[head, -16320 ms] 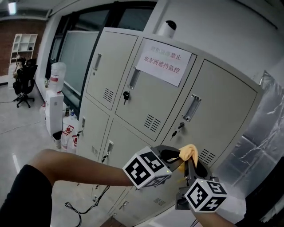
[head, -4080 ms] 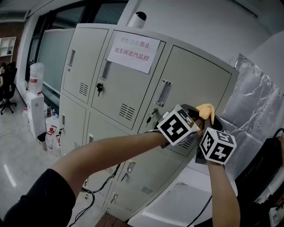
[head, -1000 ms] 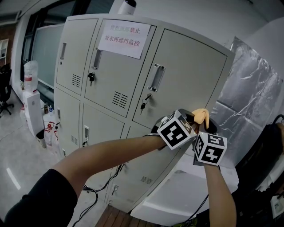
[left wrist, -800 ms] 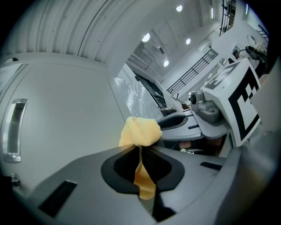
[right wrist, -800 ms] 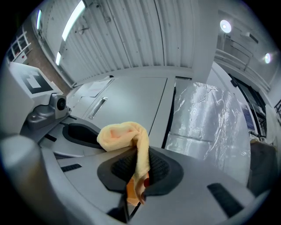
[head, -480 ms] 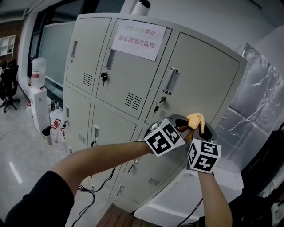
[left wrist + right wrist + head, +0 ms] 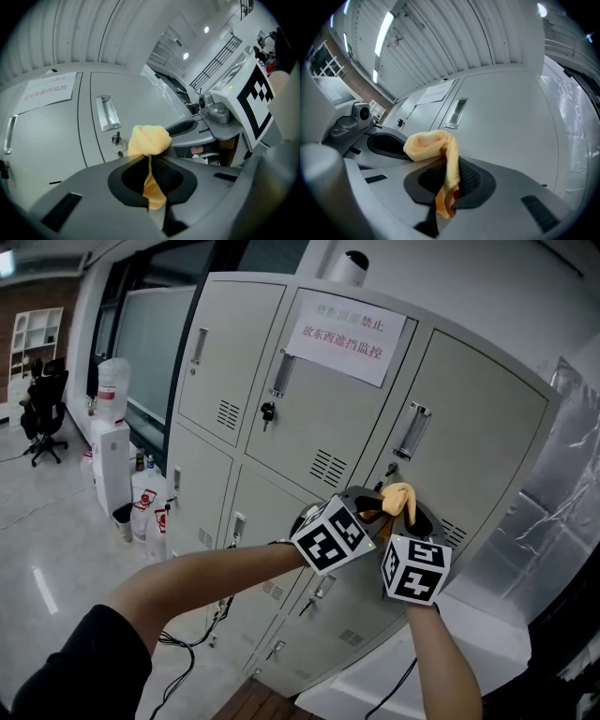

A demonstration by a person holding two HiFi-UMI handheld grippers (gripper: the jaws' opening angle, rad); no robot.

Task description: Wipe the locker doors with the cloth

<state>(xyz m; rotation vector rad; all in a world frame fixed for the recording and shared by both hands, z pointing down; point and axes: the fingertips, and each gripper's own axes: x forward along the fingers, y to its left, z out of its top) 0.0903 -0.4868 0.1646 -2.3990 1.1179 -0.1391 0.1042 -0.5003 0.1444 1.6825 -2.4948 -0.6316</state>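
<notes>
A bunched yellow cloth [image 7: 399, 498] is pinched between both grippers in front of the grey locker doors [image 7: 473, 418]. My left gripper [image 7: 367, 510] is shut on the cloth [image 7: 149, 139], with a strip of it running down between the closed jaws [image 7: 149, 164]. My right gripper [image 7: 410, 518] is shut on the same cloth [image 7: 432, 142] from the other side. The cloth sits low on the upper right door, just below its handle [image 7: 412, 430] and key [image 7: 390, 470]. Whether it touches the door, I cannot tell.
A paper notice [image 7: 350, 337] hangs on the middle upper door. A water dispenser [image 7: 109, 442] and an office chair [image 7: 43, 413] stand at the left. Crinkled silver sheeting [image 7: 567, 474] and a white ledge [image 7: 469, 634] flank the lockers' right side. Cables [image 7: 178, 645] lie on the floor.
Both grippers have moved together leftwards and a little down across the upper right door, from its right edge to below its handle. They still clamp the cloth.
</notes>
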